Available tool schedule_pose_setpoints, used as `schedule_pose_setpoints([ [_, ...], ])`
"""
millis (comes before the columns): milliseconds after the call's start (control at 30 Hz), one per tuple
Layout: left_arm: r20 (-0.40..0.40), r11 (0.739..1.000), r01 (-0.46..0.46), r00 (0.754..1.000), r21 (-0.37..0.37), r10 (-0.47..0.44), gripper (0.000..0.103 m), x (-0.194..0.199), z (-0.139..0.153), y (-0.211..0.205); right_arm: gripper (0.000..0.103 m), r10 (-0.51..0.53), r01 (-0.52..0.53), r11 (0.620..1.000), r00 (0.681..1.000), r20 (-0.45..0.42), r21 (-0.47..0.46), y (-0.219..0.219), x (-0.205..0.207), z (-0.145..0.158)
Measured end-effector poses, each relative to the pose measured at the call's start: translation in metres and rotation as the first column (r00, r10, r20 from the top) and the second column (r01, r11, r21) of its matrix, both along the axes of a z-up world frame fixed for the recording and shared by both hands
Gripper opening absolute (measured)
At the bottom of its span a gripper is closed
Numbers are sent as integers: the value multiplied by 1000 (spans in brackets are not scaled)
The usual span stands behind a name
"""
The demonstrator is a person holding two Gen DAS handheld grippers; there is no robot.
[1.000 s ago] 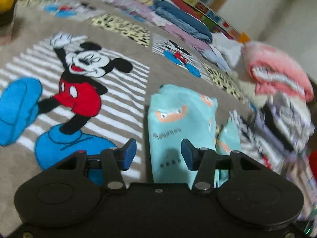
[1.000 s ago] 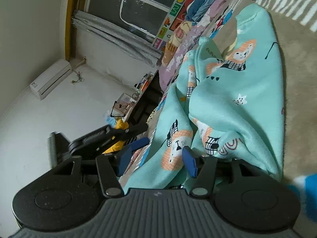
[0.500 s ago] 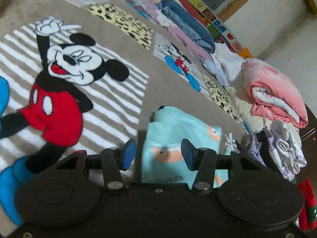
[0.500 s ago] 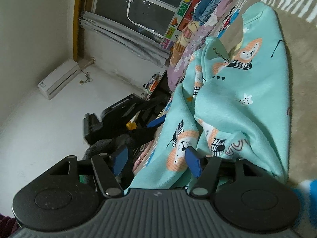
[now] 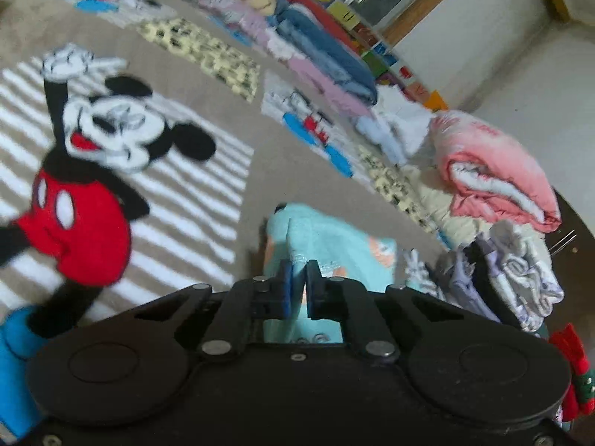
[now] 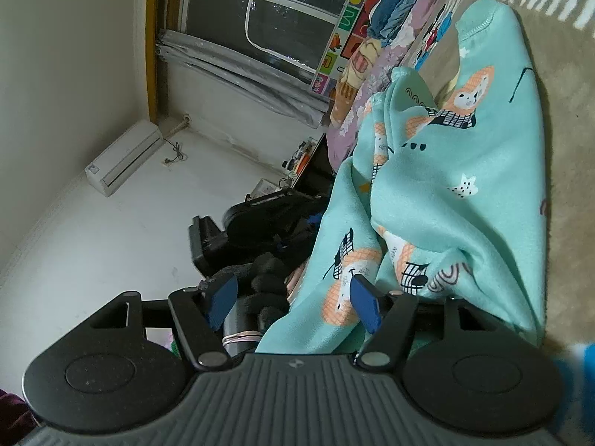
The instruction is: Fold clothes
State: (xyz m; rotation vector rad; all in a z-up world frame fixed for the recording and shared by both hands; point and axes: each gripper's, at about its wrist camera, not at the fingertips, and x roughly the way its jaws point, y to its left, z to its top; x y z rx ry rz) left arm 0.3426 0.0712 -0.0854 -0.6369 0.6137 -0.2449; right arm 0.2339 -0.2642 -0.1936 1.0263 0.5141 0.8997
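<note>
A mint-green child's garment with orange animal prints lies on a beige cartoon-mouse blanket. My left gripper is shut on a raised edge of it; the cloth stands pinched between the blue pads. In the right wrist view the garment is rumpled and partly lifted, draping down between my right gripper's jaws. Those jaws are open and still widening; the right pad rests against the cloth and the left pad stands clear. The left gripper, held by a dark-gloved hand, shows behind the cloth.
A rolled pink quilt and a heap of loose clothes lie at the blanket's right end. Folded blue and purple bedding lines the far edge below a window. A wall air conditioner appears in the right wrist view.
The left gripper moved in over the garment's near edge and its jaws closed on the cloth. The right gripper's jaws spread a little wider while that hand stayed put.
</note>
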Motion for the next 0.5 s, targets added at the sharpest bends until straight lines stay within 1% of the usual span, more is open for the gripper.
schedule_pose_setpoints([
  [167,93,999,-26,995,27,23,4,-21,32,14,67,-1,1,1000,1000,1,3,0,0,-1],
  [267,141,997,-58,989,51,50,4,-36,51,29,67,-1,1,1000,1000,1,5,0,0,0],
  [400,186,991,-115,977,69,100,4,-59,66,54,67,-1,1,1000,1000,0,6,1,0,0],
  [500,196,984,-158,971,85,139,4,-75,69,72,67,-2,2,1000,1000,1,4,1,0,0],
])
